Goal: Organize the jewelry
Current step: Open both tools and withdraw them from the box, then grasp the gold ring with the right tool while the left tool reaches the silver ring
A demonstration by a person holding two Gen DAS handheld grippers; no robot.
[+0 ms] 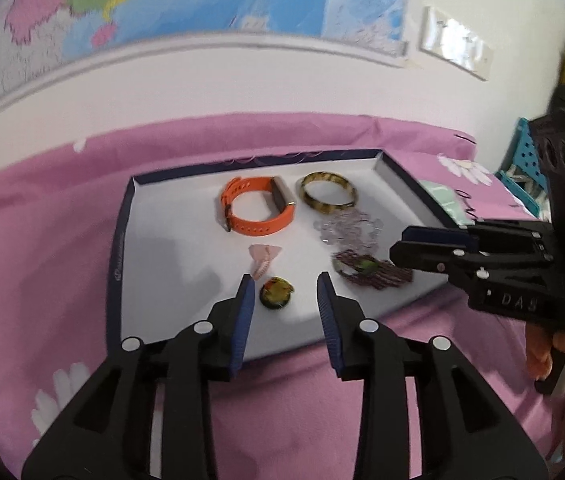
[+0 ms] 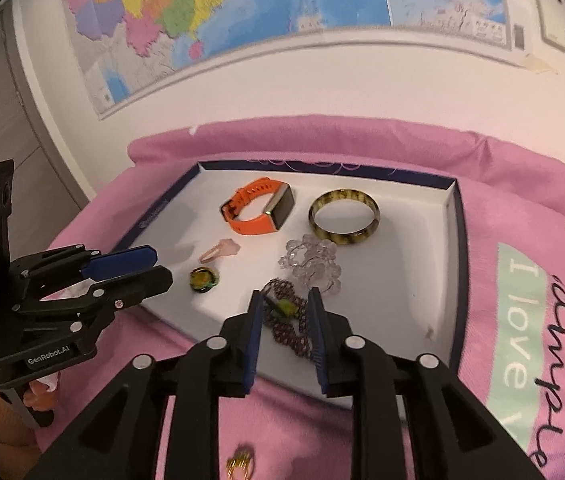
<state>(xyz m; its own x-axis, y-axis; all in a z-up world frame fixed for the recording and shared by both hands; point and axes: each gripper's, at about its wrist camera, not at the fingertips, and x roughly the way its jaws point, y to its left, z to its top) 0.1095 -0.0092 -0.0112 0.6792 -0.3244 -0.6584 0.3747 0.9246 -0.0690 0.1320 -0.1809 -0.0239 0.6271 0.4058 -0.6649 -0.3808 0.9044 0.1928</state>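
Observation:
A white tray with a dark blue rim (image 1: 119,240) lies on a pink cloth. It holds an orange watch (image 1: 258,210), a tortoiseshell bangle (image 2: 344,236), a clear bead bracelet (image 2: 312,262), a pink hair clip (image 1: 264,258), a round green-yellow piece (image 1: 276,293) and a dark beaded bracelet (image 2: 286,320). My left gripper (image 1: 285,280) stands open over the tray's near edge, and the round piece lies on the tray between its fingers, closer to the left one. My right gripper (image 2: 286,294) is open a little, with the dark beaded bracelet lying between its fingers, apparently not pinched.
A small gold piece (image 2: 240,464) lies on the pink cloth (image 2: 362,152) in front of the tray. A wall with a map rises right behind. A blue perforated basket (image 1: 526,156) stands at the far right. A hand (image 1: 542,352) holds the right gripper's handle.

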